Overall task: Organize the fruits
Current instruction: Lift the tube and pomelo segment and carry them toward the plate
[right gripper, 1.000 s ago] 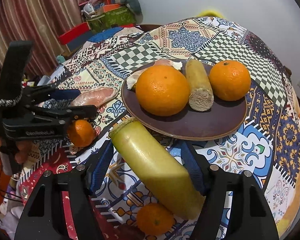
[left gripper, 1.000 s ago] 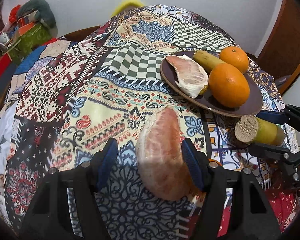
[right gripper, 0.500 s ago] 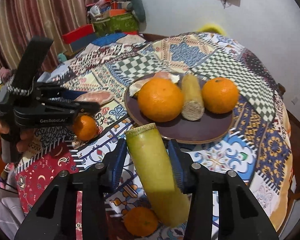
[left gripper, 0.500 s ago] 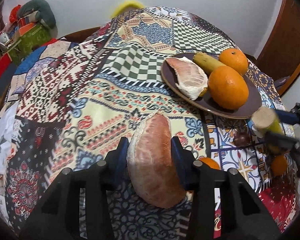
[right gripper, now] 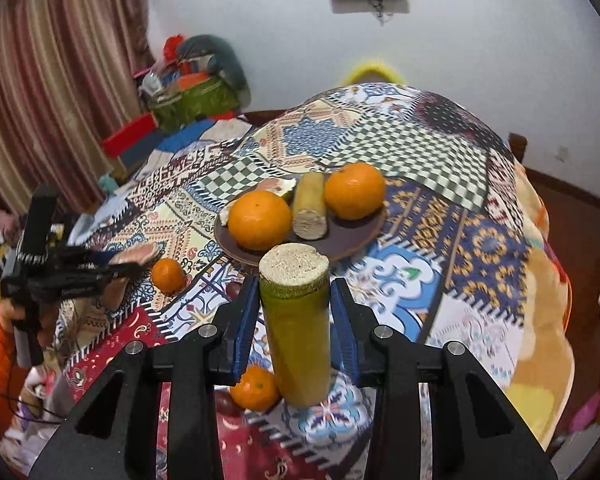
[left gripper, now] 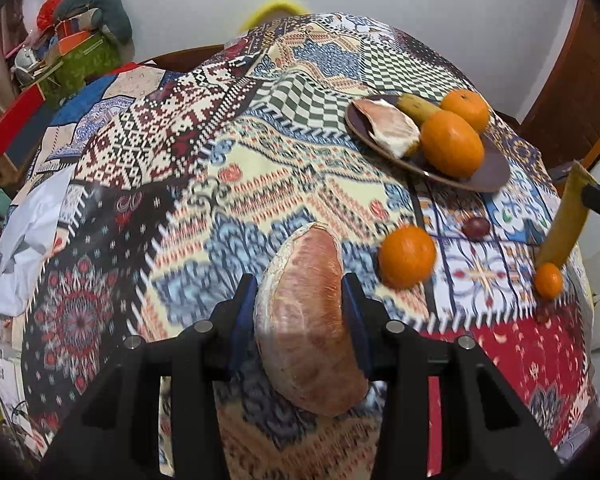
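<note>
The left gripper (left gripper: 300,312) is closed on one peeled pomelo segment (left gripper: 306,320), its blue pads pressed against both sides, the pink wedge held above the patchwork tablecloth (left gripper: 172,184). The right gripper (right gripper: 294,312) clamps one green sugarcane piece (right gripper: 296,328) by its sides, the cut fibrous end pointing forward and up, lifted over the cloth.

Beyond the grippers, the brown plate (right gripper: 352,236) carries four things: two oranges (right gripper: 260,220), one on each side of a second sugarcane piece (right gripper: 310,210), and a second pomelo segment (left gripper: 390,130) at the plate's far left edge. Two smaller oranges (right gripper: 168,276) lie loose on the cloth, one near the left gripper, the other (right gripper: 254,388) just under the held cane. One small dark round fruit (left gripper: 476,226) sits on the cloth in front of the plate.
</note>
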A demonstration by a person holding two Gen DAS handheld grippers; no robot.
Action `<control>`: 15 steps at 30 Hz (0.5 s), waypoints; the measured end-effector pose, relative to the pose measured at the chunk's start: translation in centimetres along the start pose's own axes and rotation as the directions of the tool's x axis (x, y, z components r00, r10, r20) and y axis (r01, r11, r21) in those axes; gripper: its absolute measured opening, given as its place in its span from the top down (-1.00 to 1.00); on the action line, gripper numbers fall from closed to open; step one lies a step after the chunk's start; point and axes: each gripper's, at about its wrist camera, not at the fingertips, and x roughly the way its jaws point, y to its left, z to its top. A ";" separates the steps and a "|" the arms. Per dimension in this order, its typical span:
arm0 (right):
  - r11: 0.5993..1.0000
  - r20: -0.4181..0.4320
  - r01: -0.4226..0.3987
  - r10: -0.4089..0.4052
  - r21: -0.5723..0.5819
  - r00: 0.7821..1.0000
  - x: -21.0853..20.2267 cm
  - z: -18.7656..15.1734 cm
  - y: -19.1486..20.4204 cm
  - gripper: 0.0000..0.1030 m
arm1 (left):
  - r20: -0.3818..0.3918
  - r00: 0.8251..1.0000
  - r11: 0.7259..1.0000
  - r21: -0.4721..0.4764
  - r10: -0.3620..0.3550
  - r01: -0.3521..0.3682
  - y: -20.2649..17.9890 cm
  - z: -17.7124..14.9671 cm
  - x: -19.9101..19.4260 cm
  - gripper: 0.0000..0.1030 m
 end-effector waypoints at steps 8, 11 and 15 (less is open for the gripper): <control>0.999 -0.039 0.003 -0.001 0.042 0.999 1.7 -0.9 -1.2 0.35 | -0.004 1.000 1.000 -0.009 0.010 -0.010 -0.8 -0.8 0.2 0.17; 0.999 -0.044 0.008 -0.006 0.038 0.999 2.5 -0.7 -1.0 0.34 | -0.004 1.000 1.000 -0.009 0.010 -0.010 -0.8 -0.9 0.3 0.16; 0.997 -0.046 0.000 0.003 0.076 0.999 3.3 -0.7 -1.4 0.35 | -0.001 1.000 1.000 -0.014 0.003 -0.003 -0.6 -0.8 0.2 0.17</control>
